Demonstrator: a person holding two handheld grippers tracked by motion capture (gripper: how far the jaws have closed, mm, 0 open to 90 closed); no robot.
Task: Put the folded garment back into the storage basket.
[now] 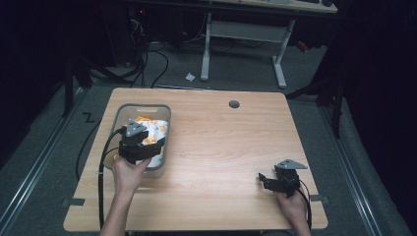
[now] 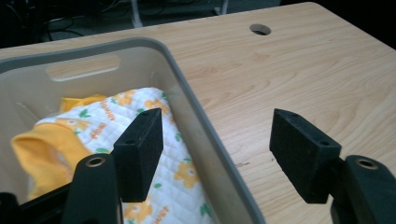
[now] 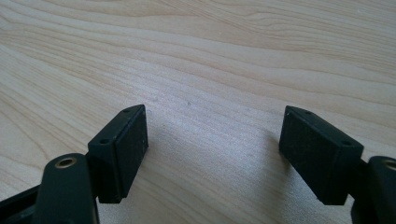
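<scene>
A grey plastic bin (image 1: 142,105) stands at the table's left side and holds a white quilted cloth (image 1: 156,129) with orange flowers and yellow trim. My left gripper (image 1: 146,137) hovers over the bin's near right part, held by a hand. In the left gripper view the bin's right wall (image 2: 187,88) runs between the open jaws of that gripper (image 2: 217,149). One jaw hangs over the cloth (image 2: 116,116), the other over bare wood, and neither pad touches anything. My right gripper (image 1: 268,179) rests low near the table's front right, open (image 3: 215,149) over bare wood.
The light wooden table (image 1: 221,147) has a round cable hole (image 1: 234,104) near its far edge, also seen as a hole (image 2: 260,29) in the left gripper view. Beyond the table are a white desk frame (image 1: 280,64) and cables on the dark floor.
</scene>
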